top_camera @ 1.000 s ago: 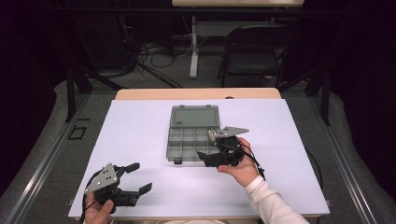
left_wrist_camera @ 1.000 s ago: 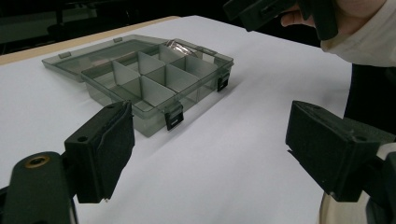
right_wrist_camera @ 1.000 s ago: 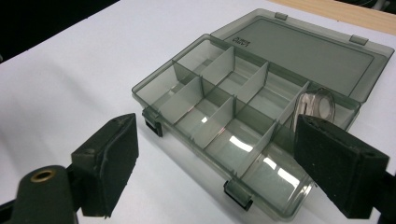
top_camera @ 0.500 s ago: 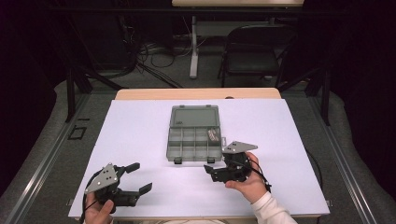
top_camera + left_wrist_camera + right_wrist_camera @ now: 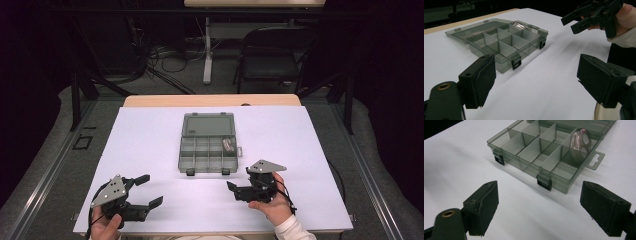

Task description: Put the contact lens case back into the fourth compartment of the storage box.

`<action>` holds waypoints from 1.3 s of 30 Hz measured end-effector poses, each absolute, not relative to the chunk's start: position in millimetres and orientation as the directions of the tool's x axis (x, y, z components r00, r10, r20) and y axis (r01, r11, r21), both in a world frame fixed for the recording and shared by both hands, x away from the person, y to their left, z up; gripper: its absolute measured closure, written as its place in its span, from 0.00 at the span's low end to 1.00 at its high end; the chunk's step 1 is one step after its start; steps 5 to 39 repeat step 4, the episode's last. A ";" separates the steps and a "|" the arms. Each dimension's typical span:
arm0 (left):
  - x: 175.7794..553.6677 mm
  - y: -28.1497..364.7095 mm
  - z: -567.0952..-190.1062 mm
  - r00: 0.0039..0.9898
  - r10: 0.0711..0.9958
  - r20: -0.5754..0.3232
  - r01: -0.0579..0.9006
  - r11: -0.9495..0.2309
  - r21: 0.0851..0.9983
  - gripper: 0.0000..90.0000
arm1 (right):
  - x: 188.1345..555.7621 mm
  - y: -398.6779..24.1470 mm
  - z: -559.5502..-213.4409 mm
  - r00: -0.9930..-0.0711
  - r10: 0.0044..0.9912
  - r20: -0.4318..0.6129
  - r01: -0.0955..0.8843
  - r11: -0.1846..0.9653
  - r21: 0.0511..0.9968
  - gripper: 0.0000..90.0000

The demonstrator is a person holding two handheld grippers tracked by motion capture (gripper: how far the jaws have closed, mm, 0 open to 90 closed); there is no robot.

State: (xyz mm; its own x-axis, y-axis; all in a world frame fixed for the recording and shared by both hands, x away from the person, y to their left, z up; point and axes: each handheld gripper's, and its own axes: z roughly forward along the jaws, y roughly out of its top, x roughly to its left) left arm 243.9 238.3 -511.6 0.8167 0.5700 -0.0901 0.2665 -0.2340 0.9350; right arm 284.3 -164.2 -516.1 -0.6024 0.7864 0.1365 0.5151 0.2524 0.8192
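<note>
White-covered table (image 5: 150, 140), open compartment box (image 5: 207, 149); dark room, chair (image 5: 272, 55) behind.

Bare tabletop (image 5: 150, 135) lies all round the box (image 5: 207, 149); its raised lid blocks the far side, dividers crowd inside.

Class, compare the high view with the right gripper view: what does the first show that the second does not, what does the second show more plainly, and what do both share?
High view alone: the whole white table, the left claw open at the near left, the right claw in a hand, and a chair beyond the table.

Right gripper view alone: up close, the box's two black latches and its hang tab.

Shared: the open compartment box and the shiny clear packet in a corner compartment.
</note>
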 end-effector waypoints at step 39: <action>244.4 238.5 -511.7 0.820 0.565 -0.092 0.265 -0.234 0.935 0.18 | 284.5 -163.8 -517.4 -0.608 0.784 0.125 0.502 0.259 0.825 0.17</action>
